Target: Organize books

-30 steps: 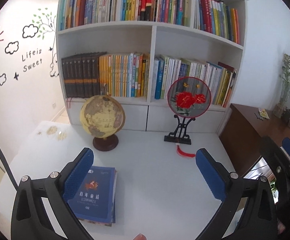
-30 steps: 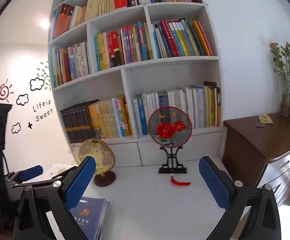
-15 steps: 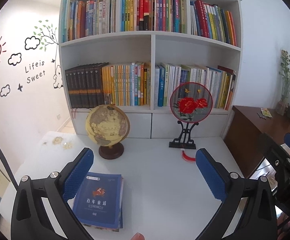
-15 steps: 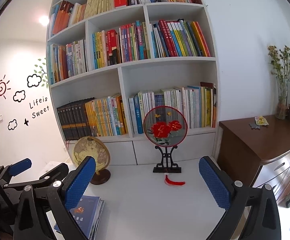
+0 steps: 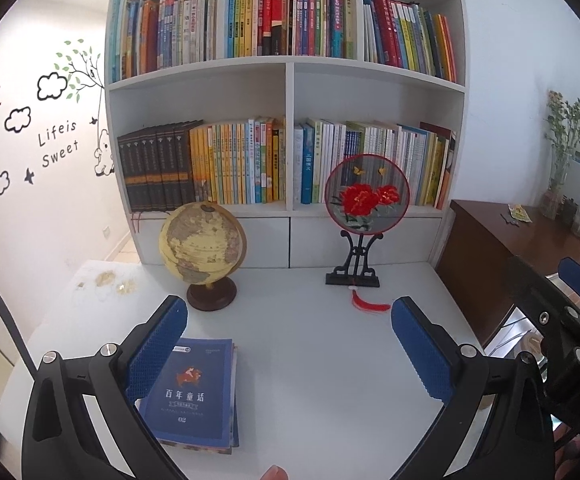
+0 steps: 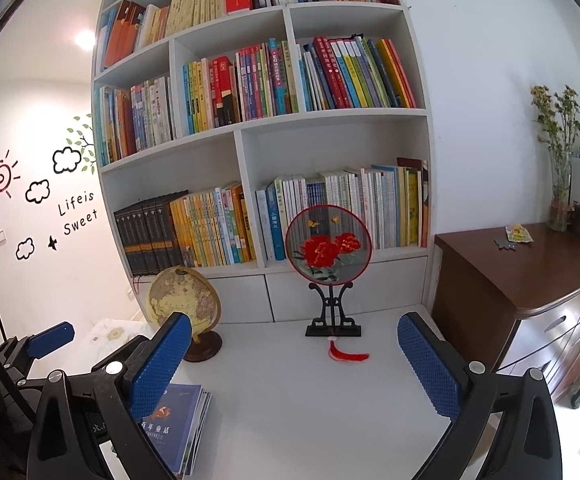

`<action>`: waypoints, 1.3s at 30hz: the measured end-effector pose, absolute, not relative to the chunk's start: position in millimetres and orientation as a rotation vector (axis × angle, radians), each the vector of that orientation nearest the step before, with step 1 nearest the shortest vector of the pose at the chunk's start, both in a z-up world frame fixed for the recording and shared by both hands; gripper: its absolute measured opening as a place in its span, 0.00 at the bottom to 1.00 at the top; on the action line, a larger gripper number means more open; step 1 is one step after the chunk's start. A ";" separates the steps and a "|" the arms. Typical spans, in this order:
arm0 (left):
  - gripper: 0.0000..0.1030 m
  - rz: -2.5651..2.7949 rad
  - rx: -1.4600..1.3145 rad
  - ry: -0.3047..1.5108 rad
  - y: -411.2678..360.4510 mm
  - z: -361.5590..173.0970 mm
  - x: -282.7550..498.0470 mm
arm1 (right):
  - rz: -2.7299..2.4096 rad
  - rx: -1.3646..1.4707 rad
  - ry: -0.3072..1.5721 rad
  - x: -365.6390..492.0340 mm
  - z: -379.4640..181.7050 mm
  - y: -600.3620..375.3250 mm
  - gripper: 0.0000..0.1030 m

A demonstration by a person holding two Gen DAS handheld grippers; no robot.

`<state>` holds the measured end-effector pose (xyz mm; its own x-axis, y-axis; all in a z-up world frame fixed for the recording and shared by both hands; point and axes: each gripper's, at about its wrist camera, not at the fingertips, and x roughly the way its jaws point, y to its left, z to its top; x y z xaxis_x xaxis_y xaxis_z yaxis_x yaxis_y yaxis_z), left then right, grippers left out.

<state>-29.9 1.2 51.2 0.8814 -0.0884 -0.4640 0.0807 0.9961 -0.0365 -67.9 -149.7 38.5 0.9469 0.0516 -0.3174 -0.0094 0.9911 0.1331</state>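
Both jaws gaped wide and empty: the left hand-held gripper and the right hand-held gripper hung above the white bench. A small stack of blue books (flat, near the globe) lay below the left one's left finger.

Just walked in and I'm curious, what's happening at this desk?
A person holds two tongs over a white desk, both open and empty. The left tongs hover by a small stack of blue books lying flat; the right tongs hang further right. No book is lifted yet. A globe stands before the full bookshelf.
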 end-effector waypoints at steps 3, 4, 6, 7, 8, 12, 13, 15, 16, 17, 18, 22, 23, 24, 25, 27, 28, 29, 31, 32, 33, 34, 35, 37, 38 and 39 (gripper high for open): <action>0.99 -0.083 -0.020 0.479 3.7 52.0 -31.5 | 0.034 0.128 0.323 -69.4 39.2 -148.4 1.00; 0.99 -0.079 -0.021 0.476 4.5 52.0 -32.3 | 0.035 0.127 0.321 -70.2 39.6 -147.7 1.00; 0.99 -0.078 -0.025 0.476 6.8 51.9 -32.0 | 0.037 0.127 0.318 -70.8 40.2 -147.1 1.00; 0.99 -0.075 -0.027 0.475 7.9 51.9 -31.7 | 0.038 0.127 0.315 -71.6 40.3 -146.7 1.00; 0.99 -0.075 -0.028 0.474 8.8 51.8 -31.5 | 0.039 0.128 0.316 -71.8 40.4 -146.4 1.00; 0.99 -0.070 -0.032 0.472 9.8 51.8 -33.0 | 0.042 0.130 0.317 -71.6 40.7 -145.4 1.00; 0.99 -0.068 -0.033 0.471 9.9 51.9 -33.5 | 0.040 0.131 0.319 -71.7 40.7 -145.4 1.00; 0.99 -0.067 -0.034 0.469 10.6 52.0 -33.8 | 0.042 0.131 0.318 -71.2 40.7 -145.6 1.00; 0.99 -0.069 -0.034 0.469 11.1 51.6 -33.1 | 0.041 0.132 0.319 -71.3 40.6 -145.6 1.00; 0.99 -0.070 -0.035 0.470 11.3 51.5 -33.0 | 0.039 0.132 0.319 -71.6 40.4 -145.5 1.00; 0.99 -0.071 -0.036 0.470 11.6 51.7 -32.5 | 0.039 0.133 0.320 -71.7 40.2 -145.5 1.00; 0.99 -0.067 -0.036 0.465 11.8 51.9 -34.3 | 0.037 0.133 0.319 -71.4 40.2 -145.4 1.00; 0.99 -0.068 -0.036 0.465 11.9 51.9 -34.3 | 0.037 0.133 0.319 -71.5 40.2 -144.9 1.00; 0.99 -0.068 -0.037 0.466 12.0 51.8 -34.4 | 0.037 0.133 0.318 -71.8 40.2 -144.8 1.00; 0.99 -0.067 -0.037 0.465 11.9 51.8 -34.6 | 0.037 0.135 0.317 -72.1 40.0 -145.1 1.00; 0.99 -0.067 -0.036 0.465 11.9 51.8 -34.5 | 0.038 0.136 0.320 -71.2 40.4 -145.4 1.00; 0.99 -0.067 -0.036 0.465 11.9 51.9 -34.6 | 0.037 0.136 0.320 -71.5 40.3 -145.1 1.00; 0.99 -0.068 -0.037 0.466 12.1 51.9 -34.5 | 0.038 0.137 0.320 -71.6 40.2 -145.0 1.00; 0.99 -0.068 -0.038 0.468 11.8 51.5 -34.4 | 0.038 0.138 0.321 -71.5 40.4 -144.8 1.00; 0.99 -0.070 -0.039 0.470 12.2 51.1 -33.9 | 0.039 0.139 0.322 -71.4 40.3 -144.3 1.00; 0.99 -0.071 -0.041 0.472 12.6 51.0 -33.5 | 0.039 0.141 0.324 -71.1 40.4 -144.2 1.00; 0.99 -0.072 -0.042 0.476 13.0 50.9 -32.7 | 0.041 0.142 0.327 -70.8 40.3 -144.2 1.00; 0.99 -0.072 -0.042 0.477 12.9 50.6 -32.3 | 0.046 0.146 0.330 -70.3 40.2 -144.3 1.00; 0.99 -0.070 -0.043 0.479 13.3 50.7 -31.6 | 0.048 0.151 0.335 -69.6 39.8 -144.4 1.00; 0.99 -0.065 -0.040 0.481 12.9 50.7 -31.0 | 0.048 0.151 0.335 -69.6 39.7 -144.1 1.00; 0.99 -0.064 -0.039 0.483 12.5 50.6 -30.7 | 0.049 0.149 0.334 -69.5 39.6 -144.1 1.00</action>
<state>-30.7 12.5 50.6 0.8837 -0.0707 -0.4626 0.0523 0.9973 -0.0524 -69.5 -144.1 39.6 0.9436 0.0724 -0.3232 -0.0231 0.9878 0.1538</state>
